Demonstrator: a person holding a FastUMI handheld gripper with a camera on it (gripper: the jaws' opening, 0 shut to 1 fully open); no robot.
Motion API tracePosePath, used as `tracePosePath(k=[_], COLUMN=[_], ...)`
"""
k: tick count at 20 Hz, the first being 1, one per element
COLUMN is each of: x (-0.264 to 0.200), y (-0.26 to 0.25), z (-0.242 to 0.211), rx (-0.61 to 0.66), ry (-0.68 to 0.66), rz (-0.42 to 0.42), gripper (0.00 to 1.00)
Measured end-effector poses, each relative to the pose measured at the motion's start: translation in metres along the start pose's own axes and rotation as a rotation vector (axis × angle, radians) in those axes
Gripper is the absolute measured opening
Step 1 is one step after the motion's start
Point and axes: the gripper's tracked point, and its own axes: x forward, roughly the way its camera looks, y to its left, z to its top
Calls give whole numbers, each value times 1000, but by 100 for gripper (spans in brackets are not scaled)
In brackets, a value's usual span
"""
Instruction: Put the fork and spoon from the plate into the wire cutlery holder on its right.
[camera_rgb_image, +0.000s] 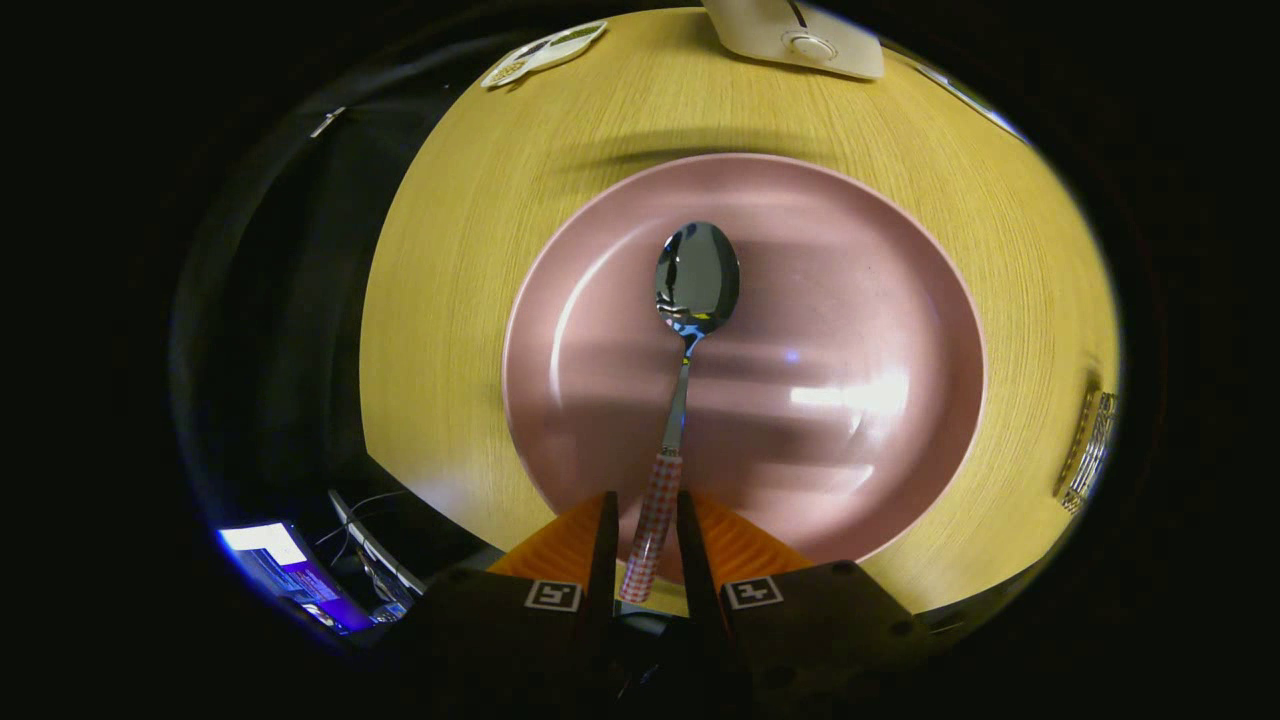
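— Over a pink plate (800, 300) on a pale wooden table (470, 250), where does the gripper (646, 520) stand?

— Low at the plate's near rim, its two fingers (603, 545) drawn narrow, one on each side of the spoon (690, 320)'s checked handle. Both fingers lie against the handle, so the spoon looks clamped between them.

— And the spoon itself?

— Its polished bowl sits near the plate's middle, face up, mirroring the surroundings. From there the metal neck runs back toward the plate's near rim, where the red-and-white checked grip passes between the fingers and ends just behind their tips. Whether the bowl touches the plate or hangs just above it cannot be told.

— The wire cutlery holder?

— A wire object (1088, 450) shows well to the right of the plate, on the table's edge, too squeezed by the lens to describe in detail; it looks like the holder.

— What else lies around the plate?

— Beyond its far rim, a white device (800, 40) with a round knob rests on the table. Far-left of the plate, a small white card-like item (545, 52) lies at the table's edge. Near-left of the plate, below the table, a lit screen (285, 570) glows beside some cables.
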Motion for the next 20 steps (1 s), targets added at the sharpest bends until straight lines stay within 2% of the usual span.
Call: tracePosePath(k=[1, 2, 3, 6, 12, 16, 20], x=[4, 6, -7, 1, -17, -48, -95], y=[-5, -7, -5, -1, -14, -33, -50], z=[-2, 0, -4, -3, -5, -7, -15], rx=[3, -6, -13, -74, -151, -243, -275], ry=[1, 1, 2, -10, -32, -78, -115], rz=[4, 5, 20, 65, 75, 56, 86], gripper=[20, 16, 17, 12, 10, 10, 10])
